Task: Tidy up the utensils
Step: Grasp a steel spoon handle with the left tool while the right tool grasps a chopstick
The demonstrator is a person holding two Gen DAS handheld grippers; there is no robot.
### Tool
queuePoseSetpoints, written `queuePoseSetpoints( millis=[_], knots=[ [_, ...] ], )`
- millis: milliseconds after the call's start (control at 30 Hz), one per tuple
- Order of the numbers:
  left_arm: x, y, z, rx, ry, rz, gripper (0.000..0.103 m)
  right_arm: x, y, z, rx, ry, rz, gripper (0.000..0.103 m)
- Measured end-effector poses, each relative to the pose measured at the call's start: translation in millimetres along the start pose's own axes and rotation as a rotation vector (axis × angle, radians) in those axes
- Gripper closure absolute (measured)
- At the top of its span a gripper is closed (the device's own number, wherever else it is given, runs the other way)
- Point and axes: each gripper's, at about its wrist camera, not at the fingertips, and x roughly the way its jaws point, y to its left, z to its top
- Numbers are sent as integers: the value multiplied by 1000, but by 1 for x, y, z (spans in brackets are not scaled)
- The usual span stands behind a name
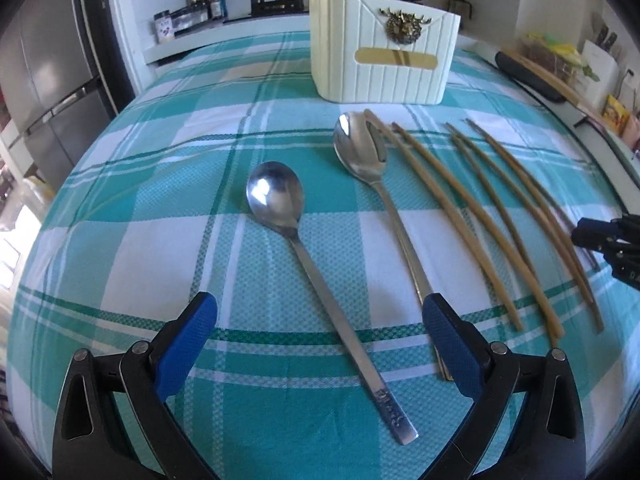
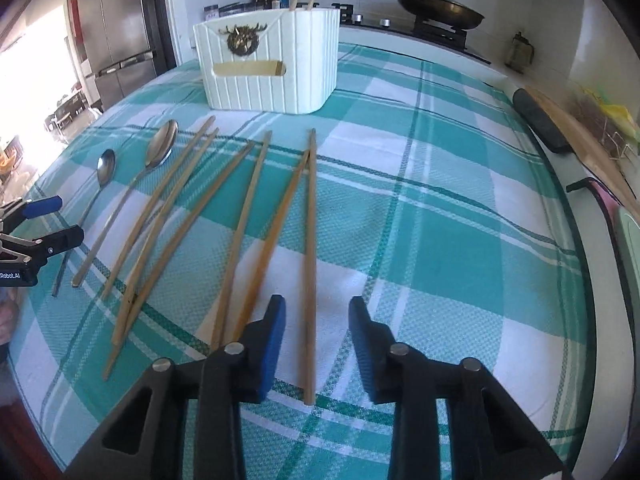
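R gripper (image 2: pixel 316 312) hung over the chopsticks, jaws partly open, gripping nothing; the rightmost chopstick (image 2: pixel 310 264) ran between the pads w/o touching. L gripper (image 1: pixel 320 312) stood wide open, empty, the nearer spoon (image 1: pixel 320 280) handle between its jaws. Holder (image 2: pixel 272 64) sat well ahead. Best bet, I'd say: centre on the stick, drop low, close near its end, no neighbours caught.
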Motion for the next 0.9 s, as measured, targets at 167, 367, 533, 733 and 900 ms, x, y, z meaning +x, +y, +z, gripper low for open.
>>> queuePoseSetpoints(
  millis=[167,367,533,733,900],
  knots=[
    [3,18,-2,-28,22,9,13,-2,-6,-2,61,-1,-16,96],
    [0,43,-7,-34,20,34,15,-13,-25,-25,207,-23,-83,96],
    [1,63,-8,-53,23,41,15,-29,-33,-51,261,-15,-129,96],
    [7,60,-2,51,57,-5,7,-34,-38,-56,244,23,-115,94],
    [14,57,5,70,87,-47,4,-27,-42,-47,193,90,-75,57]
  ],
)
